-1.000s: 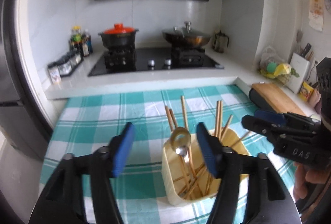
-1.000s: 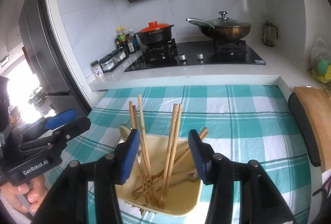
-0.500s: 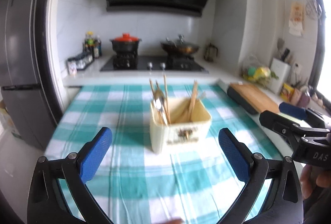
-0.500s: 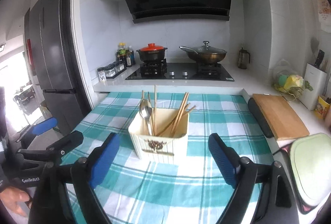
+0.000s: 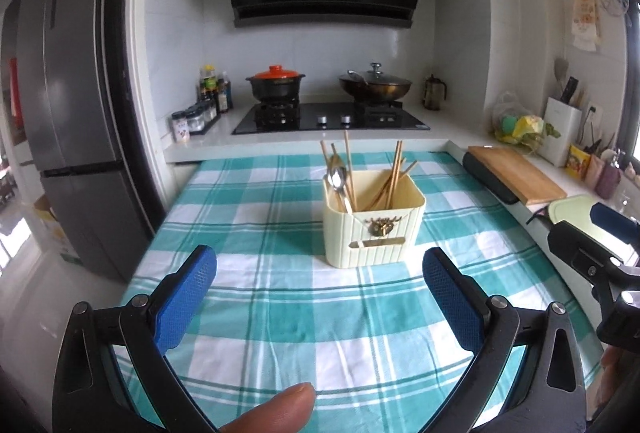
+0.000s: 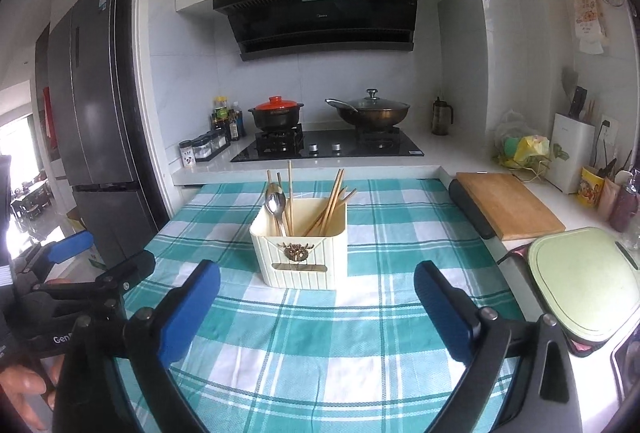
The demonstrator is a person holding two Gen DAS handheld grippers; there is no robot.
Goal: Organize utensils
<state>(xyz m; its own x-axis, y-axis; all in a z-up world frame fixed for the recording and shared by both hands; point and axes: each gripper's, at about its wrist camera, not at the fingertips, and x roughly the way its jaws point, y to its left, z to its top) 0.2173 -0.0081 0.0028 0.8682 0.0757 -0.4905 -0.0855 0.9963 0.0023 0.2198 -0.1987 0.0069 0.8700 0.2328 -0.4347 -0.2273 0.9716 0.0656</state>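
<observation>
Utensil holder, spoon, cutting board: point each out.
Utensil holder [image 6: 300,261], right wrist view, front wall.
Spoon [image 6: 275,201], right wrist view, bowl.
Cutting board [image 6: 508,203], right wrist view, top face.

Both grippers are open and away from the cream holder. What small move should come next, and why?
Probably none beyond resting: the chopsticks and spoon stand inside the cream holder, no utensil shows on the cloth, and the left gripper and right gripper are open, holding nothing.

Wooden chopsticks [image 5: 394,169], shiny metal spoon [image 5: 336,177]
</observation>
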